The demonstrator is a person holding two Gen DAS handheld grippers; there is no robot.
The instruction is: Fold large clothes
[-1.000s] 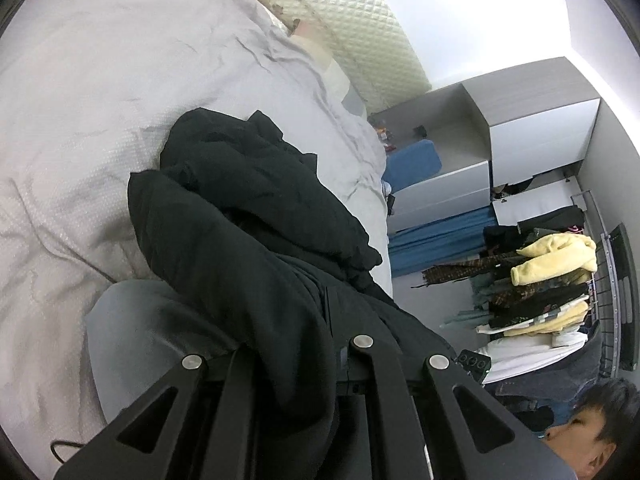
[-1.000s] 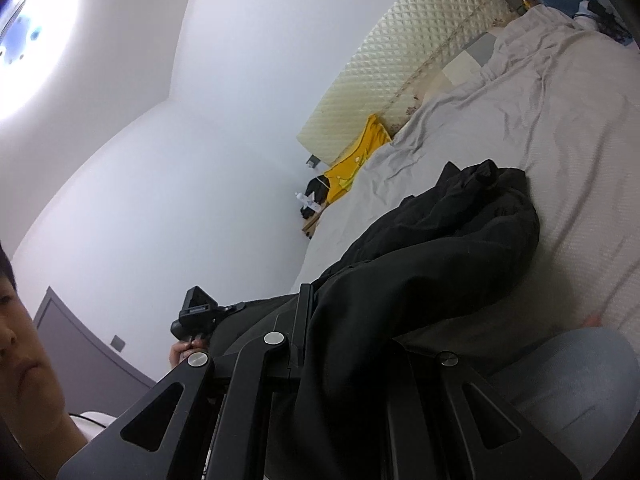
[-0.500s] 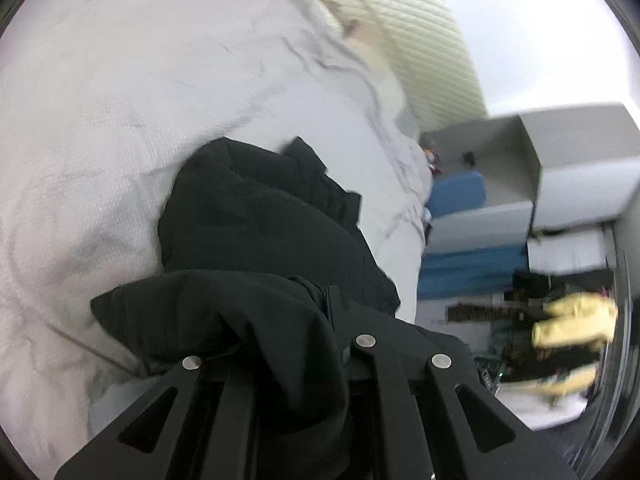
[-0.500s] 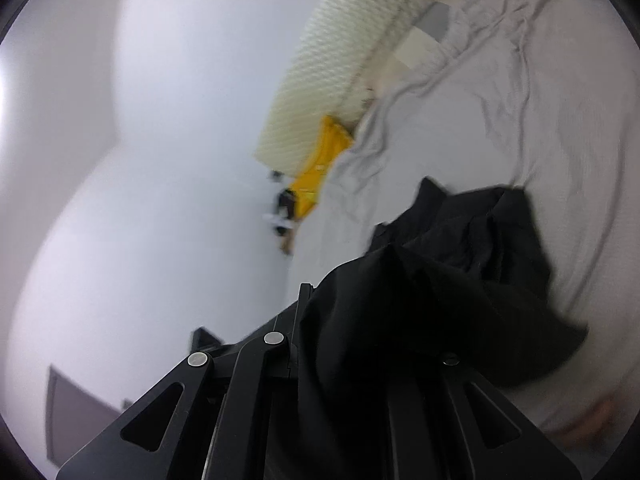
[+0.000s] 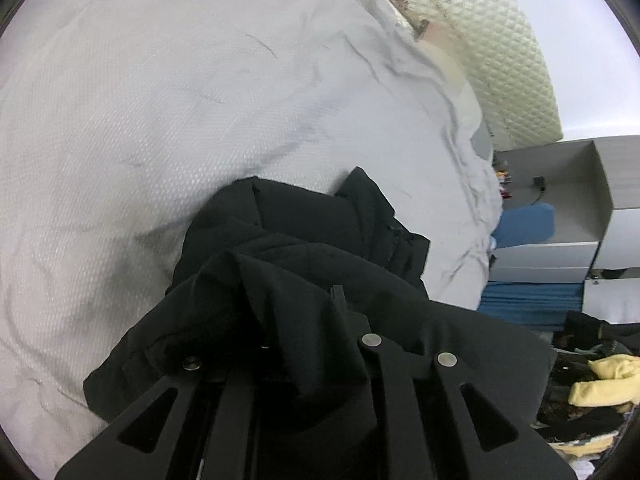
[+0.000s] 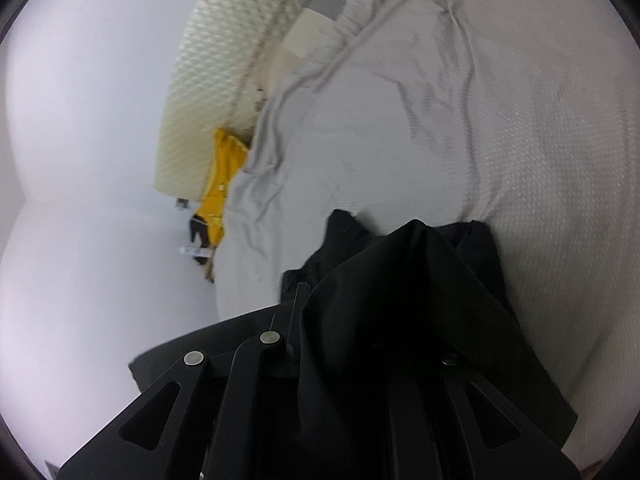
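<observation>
While the black garment lies bunched on the pale grey bedsheet in the lower middle of the left wrist view, a fold of it is draped up over the left gripper at the bottom of the frame. Cloth runs between that gripper's two black fingers and hides the left one almost fully; the gripper looks pressed together on the fabric. The rest of the garment sits as a crumpled heap just beyond the fingertips, resting on the sheet.

From the right wrist view, the same black garment fills the lower middle and lower right of the frame, rising to a peak above the right gripper. One thin finger shows at the left edge of the cloth; the other is buried under it, and the gripper appears pinched on the fabric.

Around this, the bedsheet is wrinkled, with long creases running toward the upper right. A cream quilted headboard stands along the upper right of the left view, and a yellow cloth hangs by the bed's edge at the middle left of the right view. At the right edge of the left view stand grey cabinets, a blue cushion and a pile of clothes, some of them yellow.
</observation>
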